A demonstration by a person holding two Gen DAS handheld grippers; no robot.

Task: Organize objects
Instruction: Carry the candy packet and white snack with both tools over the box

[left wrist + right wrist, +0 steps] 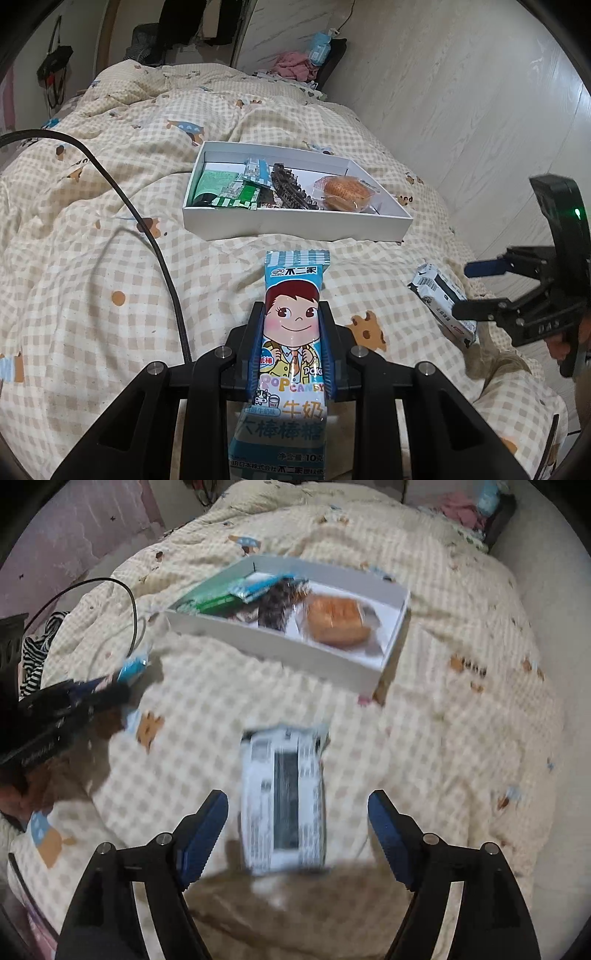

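Observation:
My left gripper point(291, 317) is shut on a blue Pop Candy lollipop packet point(293, 332) with a cartoon girl, held above the quilt. A white shallow box point(295, 225) lies ahead with green packets point(229, 188), a dark packet and a wrapped bun point(345, 192) inside. My right gripper point(297, 812) is open, its blue pads either side of a white snack packet point(282, 801) lying on the quilt. The same packet point(441, 302) and the right gripper point(476, 288) show at the right of the left wrist view. The box point(280, 642) shows blurred in the right wrist view.
A checked quilt point(129, 240) covers the bed. A black cable point(155, 243) runs across its left side. A wood floor point(461, 92) lies to the right. Pink cloth point(295, 64) sits at the bed's far end. A brown fuzzy patch point(295, 904) lies under the right gripper.

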